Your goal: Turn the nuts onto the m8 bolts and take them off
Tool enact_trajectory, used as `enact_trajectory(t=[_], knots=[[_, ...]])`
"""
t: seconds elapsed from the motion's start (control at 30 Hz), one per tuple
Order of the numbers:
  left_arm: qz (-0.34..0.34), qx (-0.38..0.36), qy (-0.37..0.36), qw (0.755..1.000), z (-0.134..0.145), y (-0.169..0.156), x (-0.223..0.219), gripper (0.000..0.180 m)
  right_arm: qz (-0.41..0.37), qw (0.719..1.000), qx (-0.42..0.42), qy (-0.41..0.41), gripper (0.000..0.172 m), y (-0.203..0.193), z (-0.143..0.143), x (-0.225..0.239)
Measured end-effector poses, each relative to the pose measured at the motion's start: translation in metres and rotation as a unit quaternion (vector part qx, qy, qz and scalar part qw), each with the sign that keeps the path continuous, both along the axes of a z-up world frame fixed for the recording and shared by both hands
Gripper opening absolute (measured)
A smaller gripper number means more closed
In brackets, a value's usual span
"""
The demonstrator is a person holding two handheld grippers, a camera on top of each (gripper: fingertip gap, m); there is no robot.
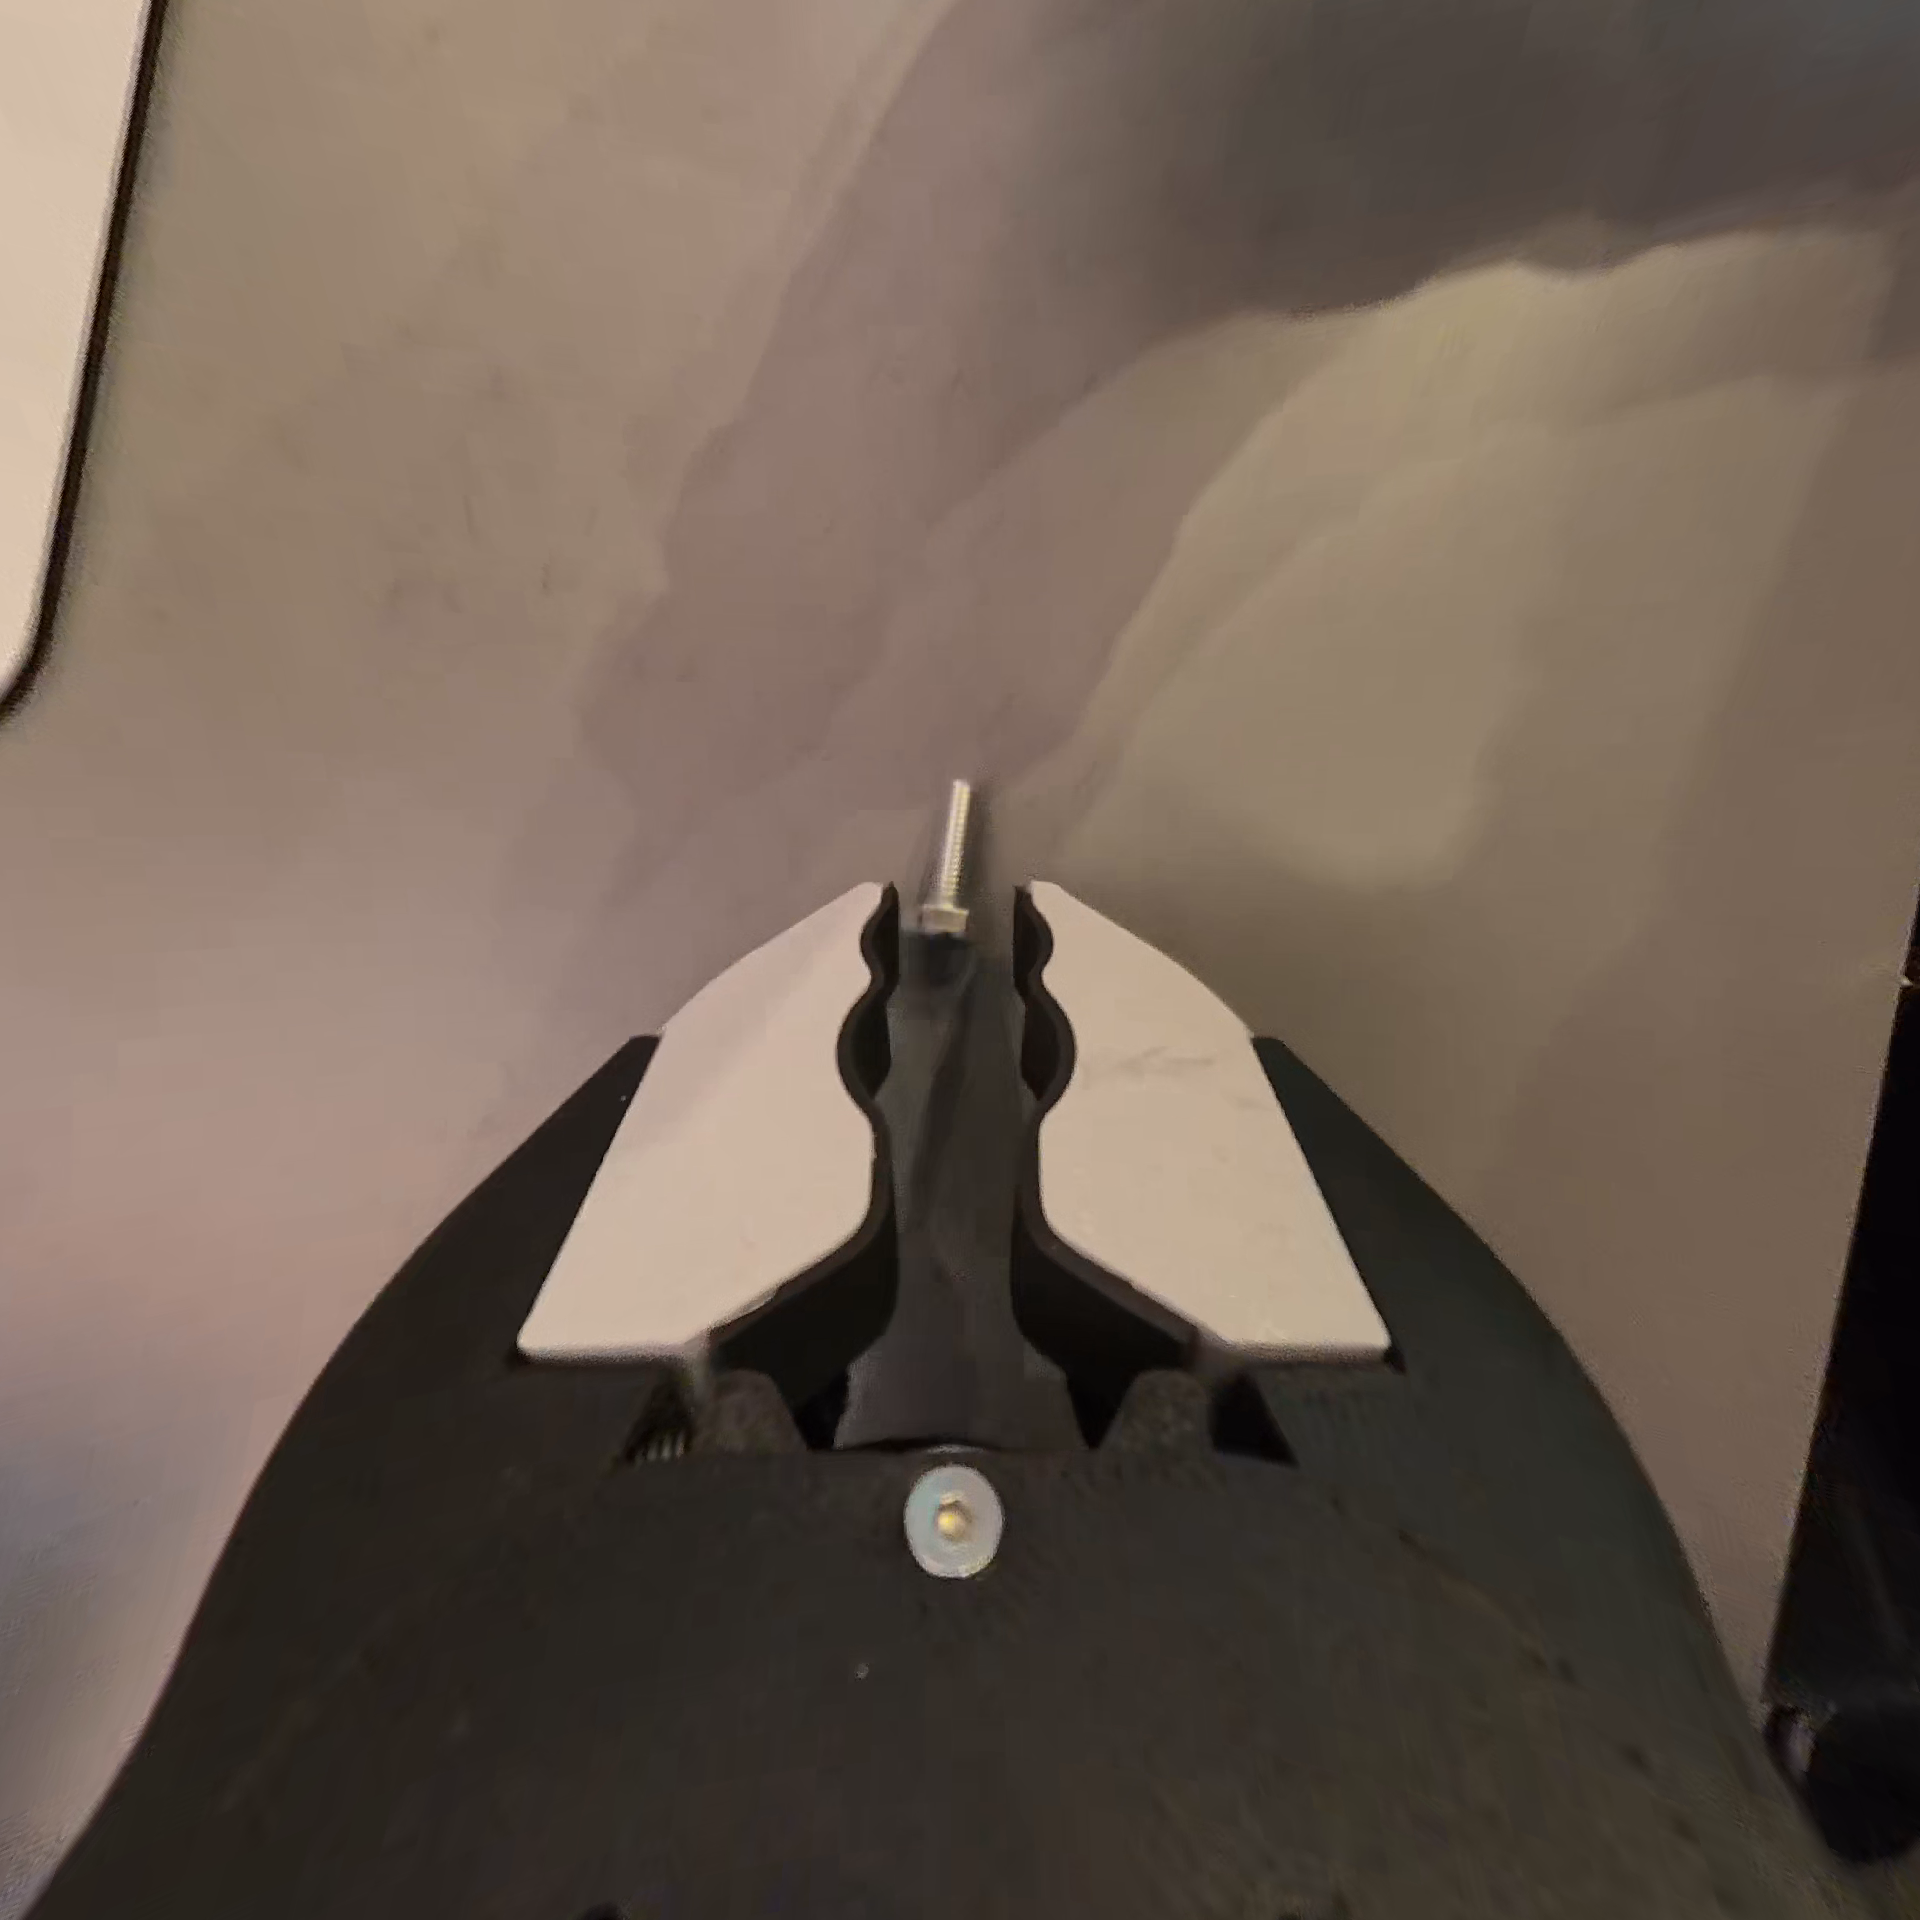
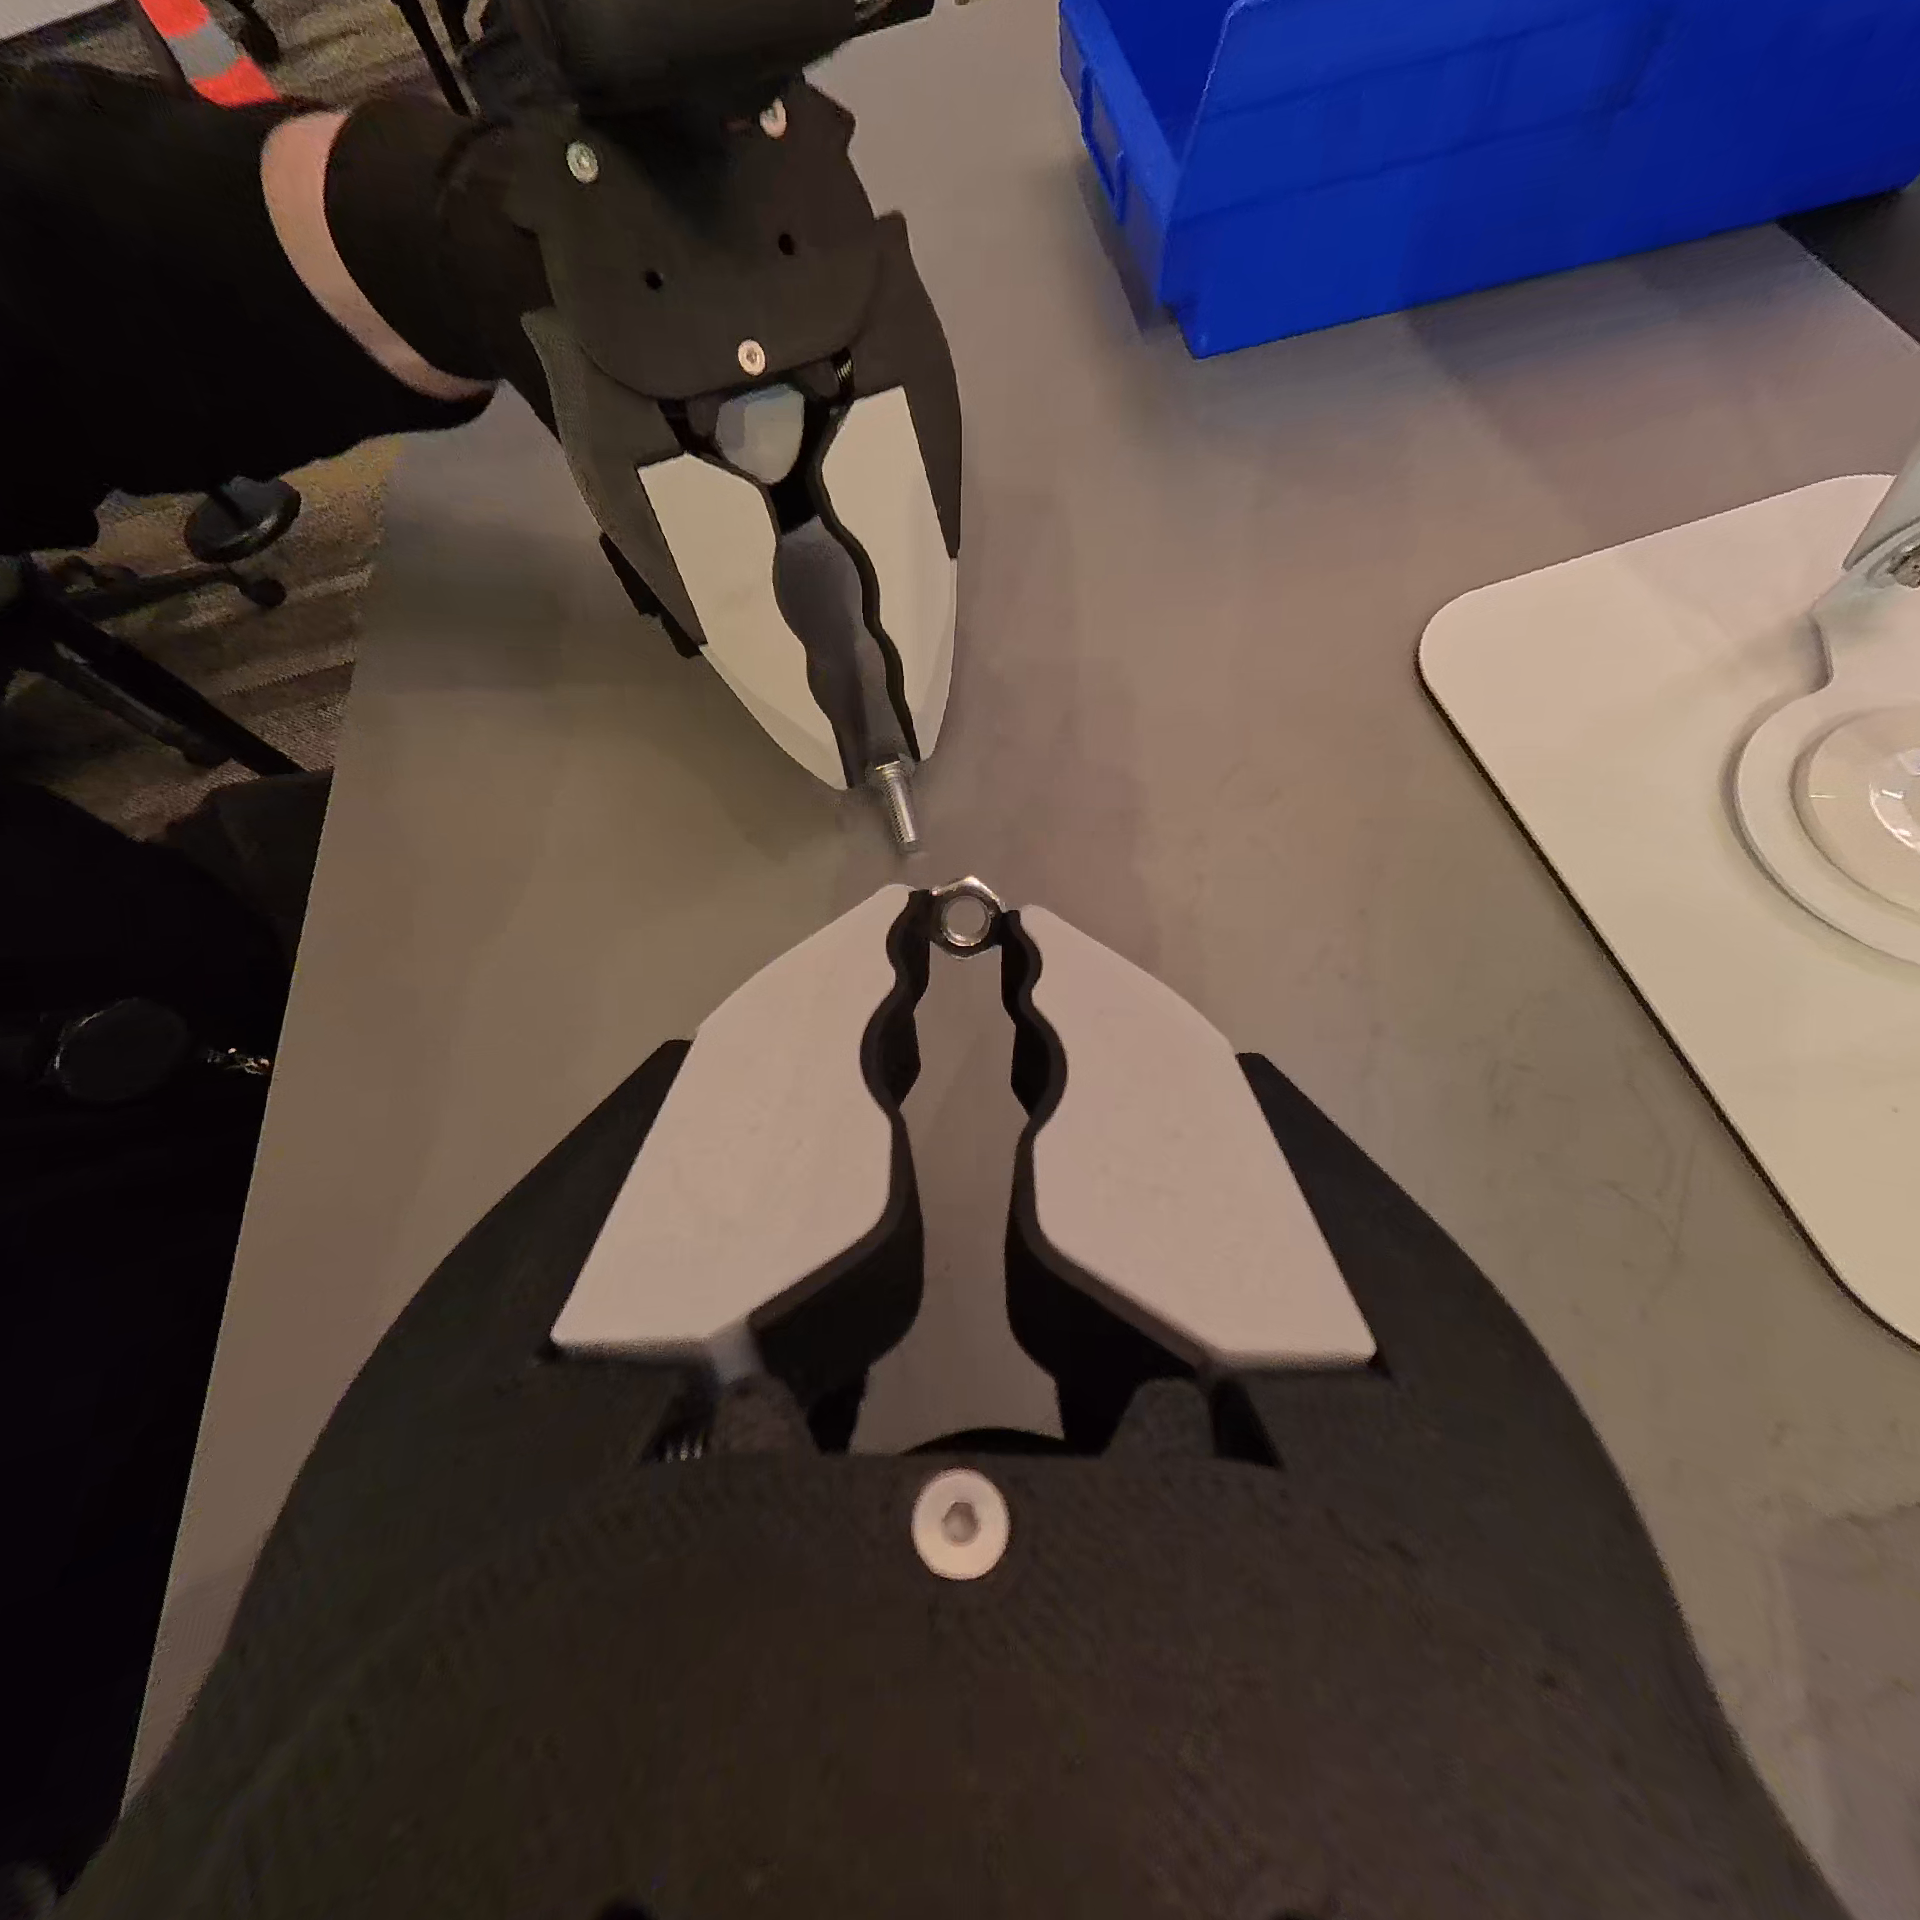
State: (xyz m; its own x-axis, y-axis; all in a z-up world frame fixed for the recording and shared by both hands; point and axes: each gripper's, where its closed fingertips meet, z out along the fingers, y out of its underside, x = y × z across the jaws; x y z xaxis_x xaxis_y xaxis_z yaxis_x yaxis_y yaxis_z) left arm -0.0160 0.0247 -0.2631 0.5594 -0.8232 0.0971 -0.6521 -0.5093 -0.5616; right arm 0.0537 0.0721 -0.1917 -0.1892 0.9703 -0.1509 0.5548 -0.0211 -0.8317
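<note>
The right claw (image 2: pixel 961 914) is clenched on a silver nut (image 2: pixel 961 921): both black pads press its flats at the very tips, and the bore faces back toward the camera. This claw points forward and slightly down over the grey surface (image 2: pixel 1195 727).

Facing it tip to tip is the left claw (image 2: pixel 883 774), coming in from the far side and angled down toward the nut. A black-gloved hand (image 2: pixel 416 239) grips its body at the rear, with a dark sleeve running off to the left edge. In the right wrist view the bolt (image 2: pixel 896 805) sticks out of its tips, threaded end forward and just short of the nut, apart from it and a little to the left of the bore.

In the left wrist view the bolt (image 1: pixel 951 852) stands with its head near the left pad, while a gap shows beside the right pad, so whether the left claw (image 1: pixel 951 899) truly grips it cannot be told.

A blue bin (image 2: pixel 1455 156) sits at the far right, and a white base plate (image 2: pixel 1610 727) lies to the right.
</note>
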Motion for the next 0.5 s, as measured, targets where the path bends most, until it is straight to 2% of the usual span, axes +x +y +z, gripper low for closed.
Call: enact_trajectory(t=[0.03,0.17,0.23,0.33,0.43,0.5], knots=[[-0.007,0.000,0.015,1.000,0.002,0.000,0.000,0.022,0.001,1.000,0.003,-0.001,0.014,0.000,0.000,0.001],[-0.043,-0.028,0.123,0.991,-0.008,-0.004,-0.004,0.028,0.004,1.000,0.008,-0.001,0.013,-0.001,0.000,0.003],[-0.053,-0.034,0.153,0.986,-0.011,-0.002,-0.002,0.028,0.005,1.000,0.010,0.000,0.014,-0.002,0.000,0.004],[-0.062,-0.052,0.169,0.982,-0.013,-0.001,-0.001,0.016,0.006,1.000,0.009,0.001,0.014,-0.003,0.000,0.005],[-0.069,-0.063,0.182,0.979,-0.012,-0.002,-0.002,0.015,0.009,1.000,0.011,-0.004,0.014,-0.002,-0.002,0.007],[-0.065,-0.044,0.182,0.980,-0.012,0.002,-0.003,0.015,0.016,1.000,0.014,-0.004,0.014,-0.003,-0.001,0.009]])
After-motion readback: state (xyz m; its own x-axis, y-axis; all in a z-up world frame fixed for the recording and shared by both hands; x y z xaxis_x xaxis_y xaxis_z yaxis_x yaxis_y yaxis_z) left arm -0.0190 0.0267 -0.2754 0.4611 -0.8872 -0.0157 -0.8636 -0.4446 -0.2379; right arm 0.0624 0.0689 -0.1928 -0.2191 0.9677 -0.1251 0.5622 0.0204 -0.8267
